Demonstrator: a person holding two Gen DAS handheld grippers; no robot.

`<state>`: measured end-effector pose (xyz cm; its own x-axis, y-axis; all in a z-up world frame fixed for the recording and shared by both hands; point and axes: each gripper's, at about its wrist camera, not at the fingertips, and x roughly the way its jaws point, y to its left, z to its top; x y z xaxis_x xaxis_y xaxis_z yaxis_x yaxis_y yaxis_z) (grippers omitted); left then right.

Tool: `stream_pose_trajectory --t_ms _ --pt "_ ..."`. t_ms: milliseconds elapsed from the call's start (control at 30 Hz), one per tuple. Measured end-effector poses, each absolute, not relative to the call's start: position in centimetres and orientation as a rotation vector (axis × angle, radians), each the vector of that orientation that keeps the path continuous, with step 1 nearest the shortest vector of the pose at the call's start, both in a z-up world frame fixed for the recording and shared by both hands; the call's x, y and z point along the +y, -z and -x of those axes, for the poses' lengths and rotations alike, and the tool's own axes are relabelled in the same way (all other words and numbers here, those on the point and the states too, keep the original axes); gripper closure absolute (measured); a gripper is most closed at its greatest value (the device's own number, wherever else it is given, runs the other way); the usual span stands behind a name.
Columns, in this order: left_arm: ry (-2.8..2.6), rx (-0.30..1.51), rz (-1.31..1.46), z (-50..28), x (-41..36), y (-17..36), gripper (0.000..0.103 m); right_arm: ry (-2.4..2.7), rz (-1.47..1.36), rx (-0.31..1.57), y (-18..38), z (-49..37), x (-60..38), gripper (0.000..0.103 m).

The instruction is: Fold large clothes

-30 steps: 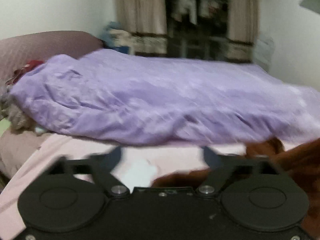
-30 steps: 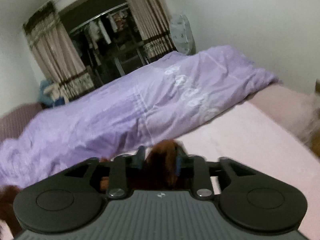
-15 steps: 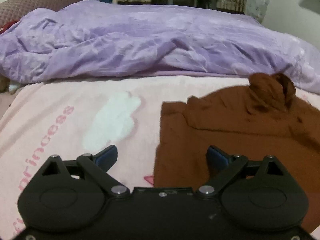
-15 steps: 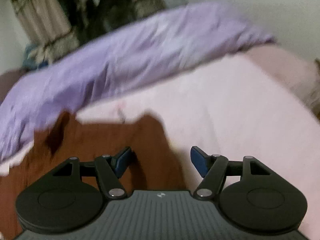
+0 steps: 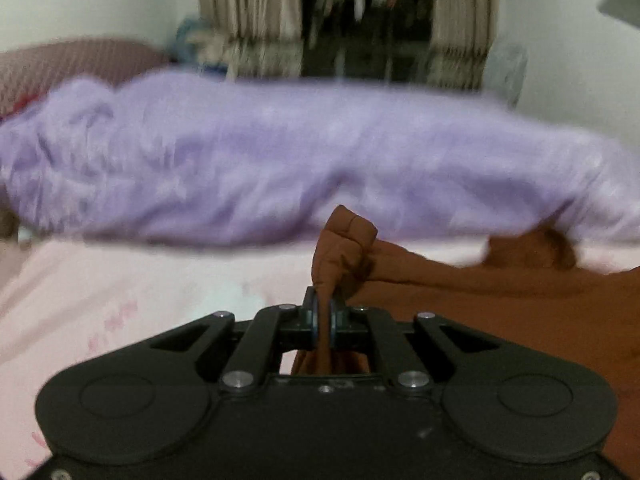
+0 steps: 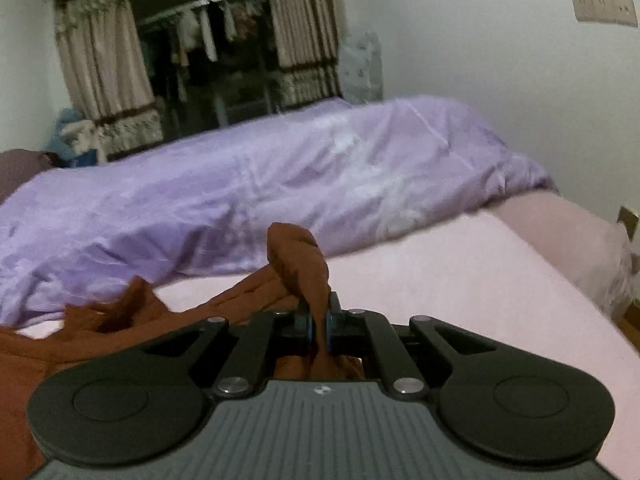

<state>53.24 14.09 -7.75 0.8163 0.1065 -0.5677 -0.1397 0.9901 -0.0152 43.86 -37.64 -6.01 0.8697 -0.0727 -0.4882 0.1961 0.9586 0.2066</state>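
A rust-brown garment (image 5: 520,312) lies spread on the pink bed sheet (image 5: 120,300). My left gripper (image 5: 324,312) is shut on a bunched corner of it, and a fold of the cloth stands up between the pads. In the right wrist view the same brown garment (image 6: 120,320) trails off to the left. My right gripper (image 6: 319,320) is shut on another pinched corner, which sticks up above the fingers. The rest of the garment under both grippers is hidden.
A crumpled purple duvet (image 6: 240,200) lies along the far side of the bed. Behind it are curtains (image 6: 100,72) and an open wardrobe with hanging clothes (image 6: 208,48). The bed's right edge (image 6: 580,260) drops toward the floor. A maroon pillow (image 5: 60,68) is at the left.
Both grippers stood open over the flat garment half a second ago; now each has shut on a corner of the brown cloth, which bunches up between the pads.
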Motion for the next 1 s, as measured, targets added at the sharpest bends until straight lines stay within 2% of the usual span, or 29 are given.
stream_pose_trajectory --t_ms 100,167,200,233,267,300,367,467,633,733,833,1000 --pt "-0.134 0.715 0.084 -54.9 14.6 13.6 0.095 0.164 -0.261 0.600 11.0 -46.1 -37.3 0.097" --pt "-0.150 0.657 0.053 -54.1 13.9 14.9 0.094 0.185 -0.233 0.577 12.7 -45.7 -36.9 0.094" --pt "-0.155 0.653 0.030 -54.1 13.4 14.8 0.093 0.200 -0.220 0.562 12.7 -45.4 -36.7 0.091" --pt "-0.169 0.653 0.007 -54.1 13.1 14.7 0.088 0.217 -0.210 0.559 12.2 -45.3 -36.6 0.083" --pt "-0.176 0.657 -0.010 -54.1 12.9 14.5 0.075 0.221 -0.202 0.563 11.9 -45.3 -36.6 0.068" --pt "-0.202 0.665 -0.029 -54.1 12.9 14.3 0.066 0.237 -0.195 0.572 11.4 -45.2 -36.5 0.063" --pt "-0.256 0.654 -0.069 -53.6 13.4 12.9 0.031 0.259 -0.180 0.585 10.3 -44.6 -36.9 0.040" --pt "-0.219 0.643 -0.010 -51.4 15.2 10.4 0.007 0.261 -0.187 0.528 8.7 -42.2 -38.2 0.018" --pt "-0.183 0.692 0.015 -47.8 16.2 7.9 0.005 0.205 -0.255 0.531 6.6 -37.9 -40.2 0.016" --pt "-0.140 0.717 0.024 -45.0 16.2 7.2 0.005 0.123 -0.339 0.562 6.6 -35.7 -41.1 0.011" --pt "-0.108 0.752 0.028 -43.1 15.8 7.8 0.001 0.076 -0.350 0.609 7.3 -34.5 -41.2 0.010" --pt "-0.051 0.838 0.095 -41.0 15.8 10.2 0.000 0.029 -0.372 0.717 9.9 -33.7 -41.1 0.010"
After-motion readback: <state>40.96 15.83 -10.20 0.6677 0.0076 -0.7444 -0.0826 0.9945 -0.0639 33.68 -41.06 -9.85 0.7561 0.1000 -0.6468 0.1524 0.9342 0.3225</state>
